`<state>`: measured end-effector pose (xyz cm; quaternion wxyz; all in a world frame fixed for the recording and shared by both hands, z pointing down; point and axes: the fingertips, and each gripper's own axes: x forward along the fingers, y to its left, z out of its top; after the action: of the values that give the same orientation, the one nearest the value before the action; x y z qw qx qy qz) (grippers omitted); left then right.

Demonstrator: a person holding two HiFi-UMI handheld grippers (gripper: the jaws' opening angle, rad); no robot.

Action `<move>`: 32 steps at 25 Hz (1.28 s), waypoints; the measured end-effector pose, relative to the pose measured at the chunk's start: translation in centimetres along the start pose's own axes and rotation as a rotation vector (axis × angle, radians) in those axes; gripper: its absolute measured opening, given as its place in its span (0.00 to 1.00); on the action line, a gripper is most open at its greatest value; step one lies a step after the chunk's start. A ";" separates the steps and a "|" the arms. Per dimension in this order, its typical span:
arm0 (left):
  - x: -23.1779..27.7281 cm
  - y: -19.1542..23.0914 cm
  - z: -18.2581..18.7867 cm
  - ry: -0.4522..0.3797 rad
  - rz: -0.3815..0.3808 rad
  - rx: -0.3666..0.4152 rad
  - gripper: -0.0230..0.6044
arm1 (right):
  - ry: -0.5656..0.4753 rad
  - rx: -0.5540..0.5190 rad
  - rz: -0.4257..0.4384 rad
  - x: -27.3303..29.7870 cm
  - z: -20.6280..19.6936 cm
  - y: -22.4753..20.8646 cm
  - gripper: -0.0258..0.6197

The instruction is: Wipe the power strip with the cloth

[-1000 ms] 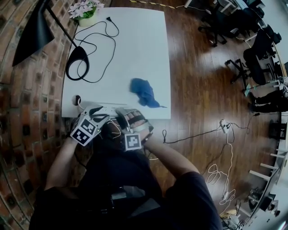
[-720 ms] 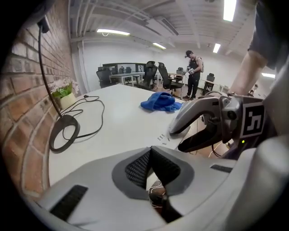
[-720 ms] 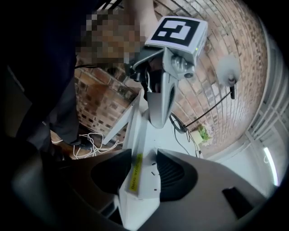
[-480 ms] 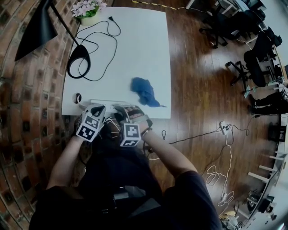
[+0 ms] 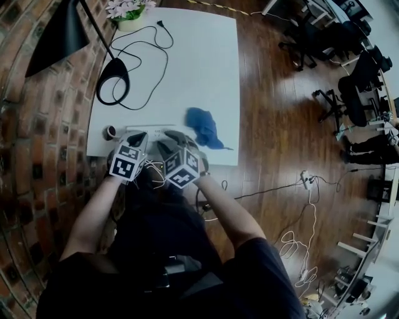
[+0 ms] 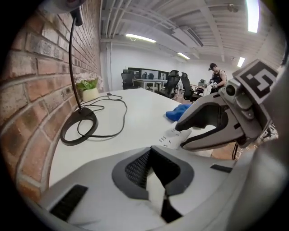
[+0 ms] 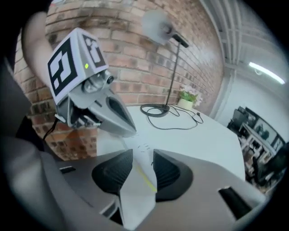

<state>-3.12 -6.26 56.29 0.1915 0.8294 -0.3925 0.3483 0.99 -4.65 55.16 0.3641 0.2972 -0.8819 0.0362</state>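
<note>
The white power strip lies along the table's near edge. The crumpled blue cloth rests just right of it, with no gripper on it. My left gripper is over the strip's left part, and its jaws are shut tip to tip with nothing visible between the tips. My right gripper is over the strip's right part. Its jaws have just been closing, and the strip shows in the gap between them, but I see no pad pressing on it. From the left gripper view, the strip lies under the right gripper, with the cloth behind.
The black lamp's ring base and its looping cable take up the table's far left. A flower pot stands in the far corner. The brick wall runs along the left. Office chairs stand on the wooden floor to the right.
Both grippers have moved from just off the near edge up onto the power strip. The left jaws have closed. The right gripper has rolled, so its marker cube now shows two faces.
</note>
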 end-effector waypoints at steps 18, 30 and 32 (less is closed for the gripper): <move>1.1 1.0 0.9 0.037 -0.111 -0.097 0.06 | -0.224 0.648 0.255 -1.2 6.6 -0.6 0.03; 0.2 1.7 2.3 -0.008 -0.116 -0.080 0.04 | -0.172 0.673 0.193 0.4 5.0 -0.4 0.03; 0.4 1.9 2.1 0.007 -0.119 -0.071 0.04 | -0.148 0.659 0.133 0.7 4.1 -1.2 0.03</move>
<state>-3.57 -8.91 55.19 0.2424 0.8428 -0.3540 0.3250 -1.30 -7.15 52.47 0.1801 0.3425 -0.8643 0.3213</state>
